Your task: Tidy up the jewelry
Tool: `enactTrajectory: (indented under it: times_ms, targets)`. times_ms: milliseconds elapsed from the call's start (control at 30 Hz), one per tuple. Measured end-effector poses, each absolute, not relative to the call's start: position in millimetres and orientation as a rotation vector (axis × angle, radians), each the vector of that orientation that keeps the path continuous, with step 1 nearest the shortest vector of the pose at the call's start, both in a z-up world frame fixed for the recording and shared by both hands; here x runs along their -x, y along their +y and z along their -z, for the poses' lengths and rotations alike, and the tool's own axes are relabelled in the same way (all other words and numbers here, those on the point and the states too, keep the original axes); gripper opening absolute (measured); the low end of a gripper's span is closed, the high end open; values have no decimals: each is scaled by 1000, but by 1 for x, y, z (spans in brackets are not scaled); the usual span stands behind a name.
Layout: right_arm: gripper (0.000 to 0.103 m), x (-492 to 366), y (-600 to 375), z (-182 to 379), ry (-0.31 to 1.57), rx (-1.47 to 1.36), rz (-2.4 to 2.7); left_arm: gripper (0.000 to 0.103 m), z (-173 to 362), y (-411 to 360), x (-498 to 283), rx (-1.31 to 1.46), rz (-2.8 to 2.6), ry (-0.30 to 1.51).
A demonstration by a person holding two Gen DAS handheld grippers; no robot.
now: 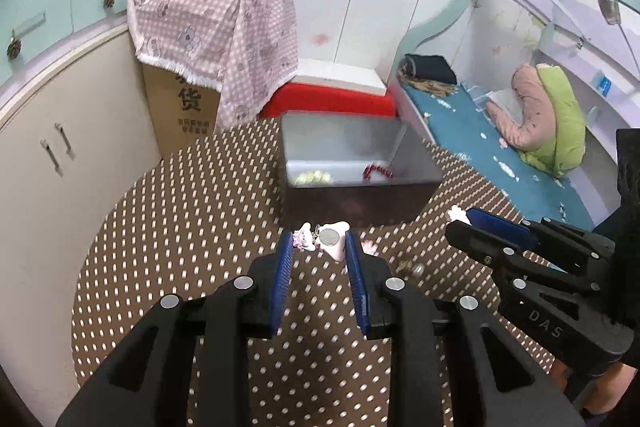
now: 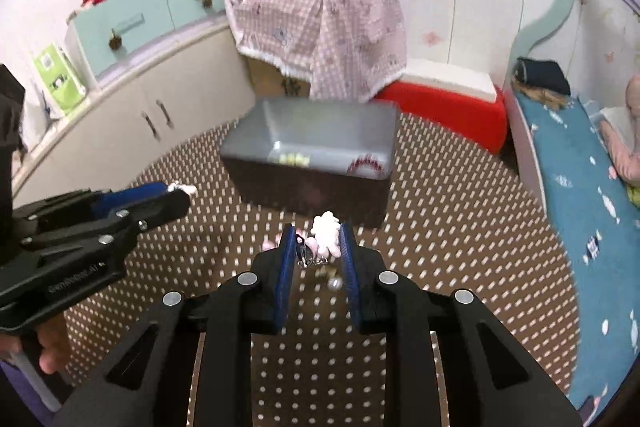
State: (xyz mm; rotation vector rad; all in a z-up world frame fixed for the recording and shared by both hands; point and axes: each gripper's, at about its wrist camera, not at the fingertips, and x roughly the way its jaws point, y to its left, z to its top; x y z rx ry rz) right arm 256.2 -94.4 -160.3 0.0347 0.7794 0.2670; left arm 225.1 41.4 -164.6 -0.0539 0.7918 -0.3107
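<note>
My left gripper (image 1: 319,241) is shut on a pink-and-white charm keychain (image 1: 325,238) with a round silver disc, held above the dotted brown mat (image 1: 180,227). My right gripper (image 2: 318,237) is shut on a pink flower charm (image 2: 325,227) with a silver clasp and chain; a pearl piece (image 2: 334,283) lies on the mat below it. The right gripper shows in the left wrist view (image 1: 464,217), the left gripper in the right wrist view (image 2: 176,193). Ahead stands an open dark box with a grey lining (image 1: 344,143), holding a red bead bracelet (image 1: 378,171) and yellowish beads (image 1: 312,178).
A cardboard box under a pink checked cloth (image 1: 216,39) and a red stool (image 1: 332,101) stand behind the box. White cabinets (image 1: 60,155) curve along the left. A bed with a blue sheet (image 1: 500,143) is on the right. Small jewelry bits (image 1: 412,267) lie on the mat.
</note>
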Motion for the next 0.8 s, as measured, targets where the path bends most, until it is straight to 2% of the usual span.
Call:
enactTrajectory:
  times_ms: [400, 800]
  targets:
    - [23, -301, -119, 117, 723, -97, -286, 25, 121, 23, -282, 80, 360, 780]
    - [23, -338, -114, 144, 791, -103, -297, 25, 153, 3, -318, 46, 358, 880]
